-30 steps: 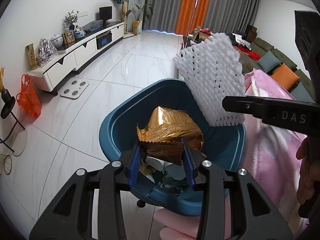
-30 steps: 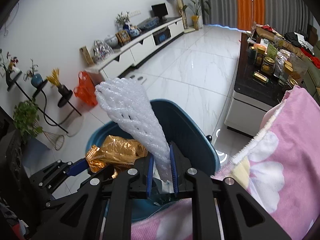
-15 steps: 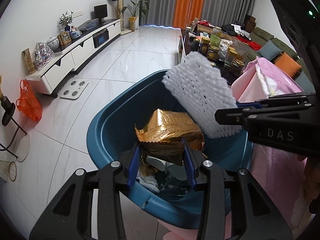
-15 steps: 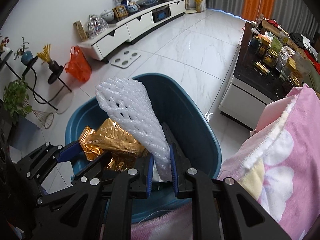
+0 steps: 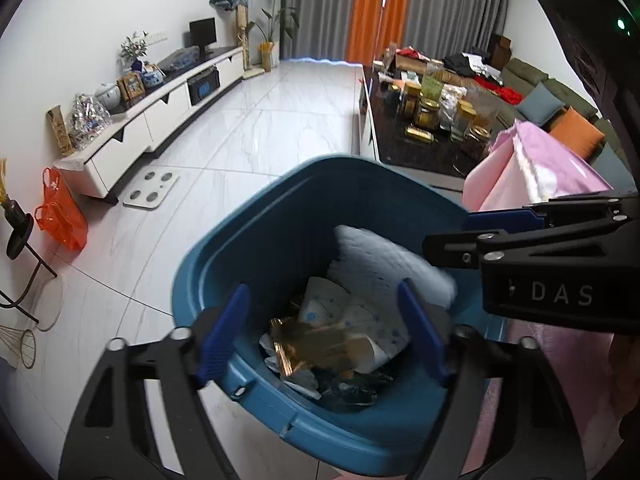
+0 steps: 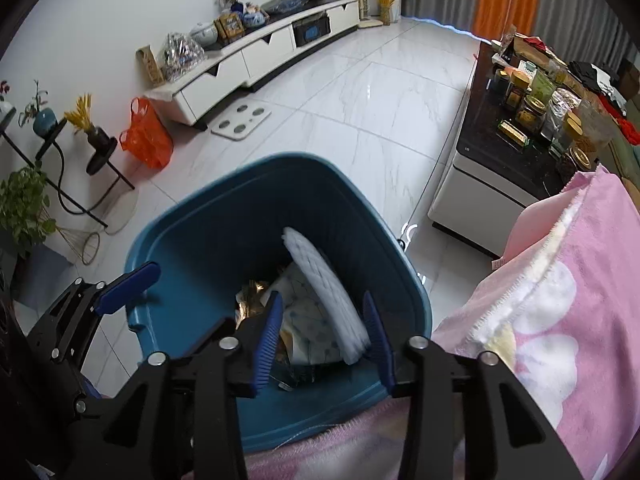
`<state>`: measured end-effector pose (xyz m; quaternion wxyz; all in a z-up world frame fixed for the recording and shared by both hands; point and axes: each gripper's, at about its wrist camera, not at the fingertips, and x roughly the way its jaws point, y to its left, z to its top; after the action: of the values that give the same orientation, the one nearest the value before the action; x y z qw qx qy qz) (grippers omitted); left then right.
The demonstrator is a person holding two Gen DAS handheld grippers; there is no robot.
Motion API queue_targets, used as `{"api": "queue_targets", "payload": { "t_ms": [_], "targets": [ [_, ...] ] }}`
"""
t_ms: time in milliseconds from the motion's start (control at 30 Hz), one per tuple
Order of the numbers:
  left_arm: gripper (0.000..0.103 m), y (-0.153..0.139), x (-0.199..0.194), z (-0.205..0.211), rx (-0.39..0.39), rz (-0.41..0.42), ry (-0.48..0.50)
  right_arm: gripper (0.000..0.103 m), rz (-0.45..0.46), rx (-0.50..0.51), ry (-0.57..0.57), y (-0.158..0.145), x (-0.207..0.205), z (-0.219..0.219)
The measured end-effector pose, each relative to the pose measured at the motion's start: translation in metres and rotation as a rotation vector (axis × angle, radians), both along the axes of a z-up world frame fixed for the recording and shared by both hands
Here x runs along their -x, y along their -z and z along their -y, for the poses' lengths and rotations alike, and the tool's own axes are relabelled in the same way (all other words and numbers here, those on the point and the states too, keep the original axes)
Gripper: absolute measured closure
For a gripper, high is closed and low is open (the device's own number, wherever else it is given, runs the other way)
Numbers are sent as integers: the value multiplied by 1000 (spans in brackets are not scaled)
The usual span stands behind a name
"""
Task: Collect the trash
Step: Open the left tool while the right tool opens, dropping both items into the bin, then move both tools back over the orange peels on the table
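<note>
With both jaws having just opened, the left claw (image 5: 320, 332) and right claw (image 6: 324, 340) stand spread, empty, above the blue bin (image 5: 256, 248); gold wrapper (image 5: 320, 350) and foam net (image 6: 320, 288) lie inside.

Below the left gripper (image 5: 322, 330), the gold wrapper (image 5: 320, 350) is smeared by blur. The white foam net (image 6: 334, 304) between the right gripper's (image 6: 324, 338) fingers is likewise blurred, its lower end hidden.
</note>
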<state>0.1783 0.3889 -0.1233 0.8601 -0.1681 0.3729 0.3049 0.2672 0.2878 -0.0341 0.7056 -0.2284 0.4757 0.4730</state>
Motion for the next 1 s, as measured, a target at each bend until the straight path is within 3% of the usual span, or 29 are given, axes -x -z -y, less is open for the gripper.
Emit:
{"api": "queue_targets", "payload": {
  "t_ms": [167, 267, 467, 533, 667, 1000],
  "targets": [
    [10, -20, 21, -2, -31, 57, -46, 50, 6, -54, 32, -13, -3, 10],
    [6, -32, 38, -7, -34, 86, -80, 39, 2, -97, 52, -22, -7, 18],
    [6, -60, 70, -9, -46, 133, -118, 32, 14, -171, 77, -39, -5, 37],
    [6, -68, 79, -6, -46, 150, -122, 22, 21, -195, 86, -46, -3, 46],
    [6, -87, 92, 7, -55, 183, -119, 14, 40, -241, 108, -59, 0, 66],
    [6, -141, 113, 62, -88, 279, -54, 7, 69, -364, 157, -89, 15, 137]
  ]
}}
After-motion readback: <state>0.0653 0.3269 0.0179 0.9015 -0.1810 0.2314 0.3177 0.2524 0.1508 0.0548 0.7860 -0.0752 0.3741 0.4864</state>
